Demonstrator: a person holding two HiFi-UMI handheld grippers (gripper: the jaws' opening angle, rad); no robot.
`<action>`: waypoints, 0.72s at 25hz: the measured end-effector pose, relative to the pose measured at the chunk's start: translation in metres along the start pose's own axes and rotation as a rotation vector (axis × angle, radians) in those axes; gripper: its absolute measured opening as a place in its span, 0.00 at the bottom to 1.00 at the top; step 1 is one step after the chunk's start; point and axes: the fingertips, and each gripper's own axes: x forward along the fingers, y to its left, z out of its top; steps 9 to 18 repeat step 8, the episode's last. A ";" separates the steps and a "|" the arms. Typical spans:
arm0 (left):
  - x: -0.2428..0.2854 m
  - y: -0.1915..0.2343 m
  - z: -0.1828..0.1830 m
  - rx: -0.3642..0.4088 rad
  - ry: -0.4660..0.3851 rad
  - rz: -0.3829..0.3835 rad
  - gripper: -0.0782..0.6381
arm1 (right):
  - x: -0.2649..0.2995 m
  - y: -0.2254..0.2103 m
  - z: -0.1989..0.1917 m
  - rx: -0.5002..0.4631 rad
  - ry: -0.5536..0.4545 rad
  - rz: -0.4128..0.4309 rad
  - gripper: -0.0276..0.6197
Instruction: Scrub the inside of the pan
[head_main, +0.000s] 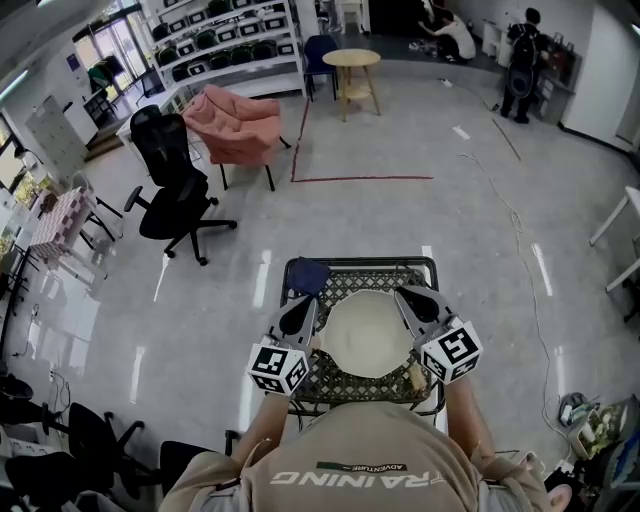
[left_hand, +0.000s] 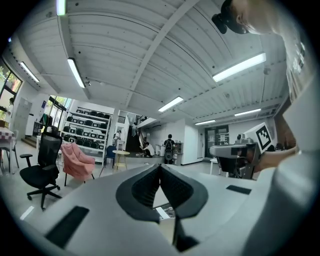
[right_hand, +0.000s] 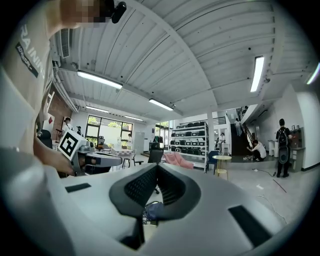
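A round cream pan (head_main: 367, 333) lies in the middle of a small black mesh table (head_main: 360, 272) just in front of me. My left gripper (head_main: 304, 305) hovers at the pan's left rim and my right gripper (head_main: 406, 295) at its right rim; both point level, away from me. In the left gripper view the left gripper (left_hand: 160, 166) has its jaws closed tip to tip with nothing between them. The right gripper (right_hand: 156, 166) is likewise shut and empty. A dark blue cloth (head_main: 308, 275) lies on the table's far left corner, and the blue cloth (right_hand: 152, 210) shows below the right jaws.
A small tan thing (head_main: 415, 378) lies on the table's near right corner, too small to make out. On the floor beyond stand a black office chair (head_main: 175, 190), a pink armchair (head_main: 240, 125) and a round wooden table (head_main: 352, 62). People stand at the far back.
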 end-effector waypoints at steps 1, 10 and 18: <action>-0.001 0.000 -0.003 -0.003 0.004 0.006 0.13 | -0.001 -0.001 -0.002 0.003 -0.001 0.002 0.07; -0.001 -0.002 -0.020 -0.019 0.026 0.020 0.13 | -0.005 -0.014 -0.018 0.016 0.023 -0.001 0.07; -0.001 -0.002 -0.020 -0.019 0.026 0.020 0.13 | -0.005 -0.014 -0.018 0.016 0.023 -0.001 0.07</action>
